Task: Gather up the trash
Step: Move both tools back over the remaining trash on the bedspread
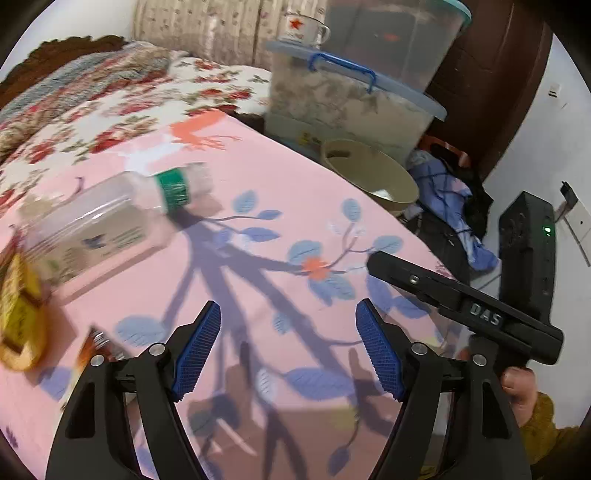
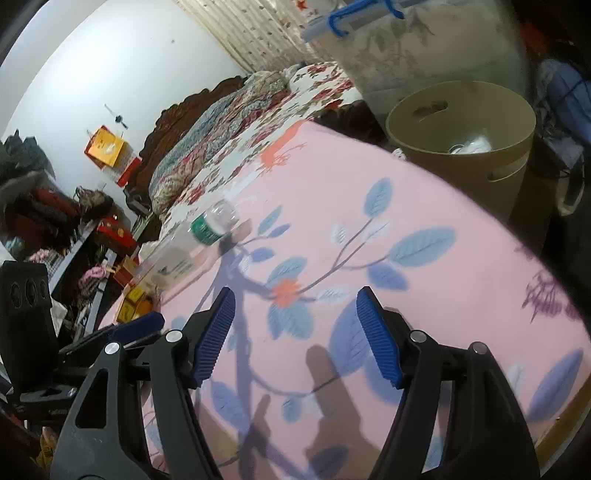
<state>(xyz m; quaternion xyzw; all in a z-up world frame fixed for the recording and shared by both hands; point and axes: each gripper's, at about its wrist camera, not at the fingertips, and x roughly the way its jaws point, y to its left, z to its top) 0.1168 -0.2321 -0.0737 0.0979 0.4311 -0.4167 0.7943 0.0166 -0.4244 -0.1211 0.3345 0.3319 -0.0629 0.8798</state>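
Observation:
A clear plastic bottle [image 1: 107, 218] with a green band lies on its side on the pink flowered table cloth [image 1: 258, 177], at the left; it also shows in the right wrist view [image 2: 184, 251]. A yellow wrapper [image 1: 20, 314] and a small brown item [image 1: 98, 343] lie at the left edge, near the bottle. A tan waste bin [image 1: 373, 177] stands beyond the table's far edge; it also shows in the right wrist view [image 2: 461, 129], with something pale inside. My left gripper [image 1: 288, 343] is open and empty over the cloth. My right gripper [image 2: 295, 336] is open and empty too.
Clear storage boxes [image 1: 343, 96] with blue-trimmed lids stand behind the bin, a mug [image 1: 301, 27] on top. A bed with a floral quilt [image 1: 110, 92] lies beyond the table. Clothes [image 1: 443, 184] are piled on the floor at the right. Cluttered shelves [image 2: 55, 221] stand at the left.

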